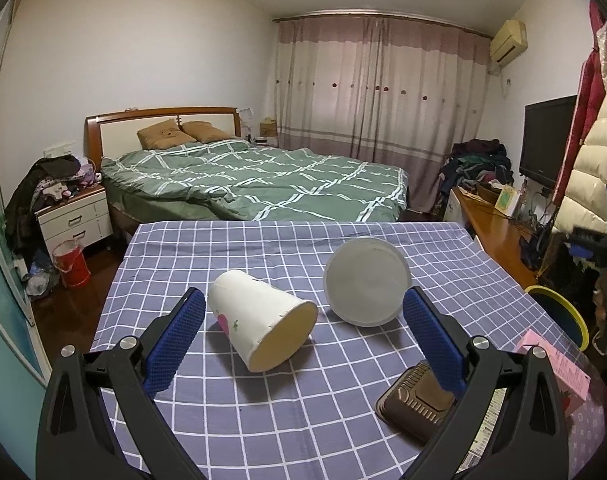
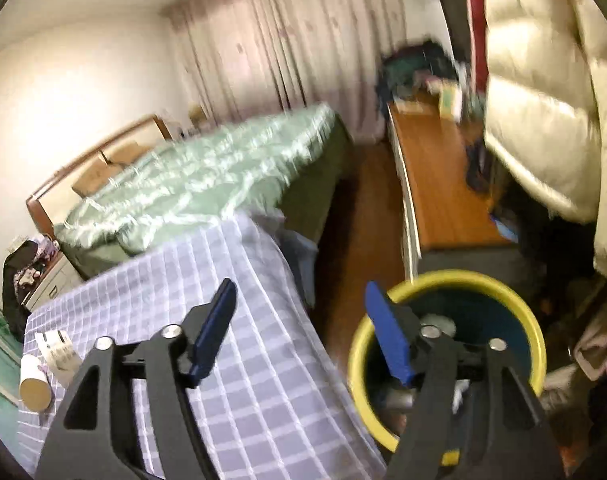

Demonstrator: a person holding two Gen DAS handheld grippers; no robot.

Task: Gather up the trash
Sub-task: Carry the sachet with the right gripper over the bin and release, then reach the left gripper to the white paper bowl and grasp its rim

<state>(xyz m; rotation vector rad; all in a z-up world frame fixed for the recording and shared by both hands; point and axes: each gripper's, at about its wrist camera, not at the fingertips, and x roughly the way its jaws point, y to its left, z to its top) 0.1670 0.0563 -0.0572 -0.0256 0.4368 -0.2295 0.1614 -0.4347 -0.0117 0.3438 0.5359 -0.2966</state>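
Note:
A white paper cup [image 1: 259,322] with a pink print lies on its side on the checked tablecloth [image 1: 263,412], its mouth toward me. A grey-white round bowl [image 1: 365,282] lies tipped beside it. A brown plastic tray [image 1: 417,404] lies at the right. My left gripper [image 1: 303,302] is open, its blue pads either side of the cup, empty. My right gripper [image 2: 301,292] is open and empty, above the table edge and the yellow-rimmed blue bin [image 2: 503,284], which holds some trash. The cup also shows in the right wrist view [image 2: 34,384]. The right wrist view is blurred.
A pink paper [image 1: 555,364] lies at the table's right edge, with the bin [image 1: 559,312] beyond it. A bed [image 1: 259,180] stands behind the table, a wooden desk [image 2: 439,184] and hanging coats [image 2: 543,92] to the right. A red bucket [image 1: 71,264] stands on the floor at left.

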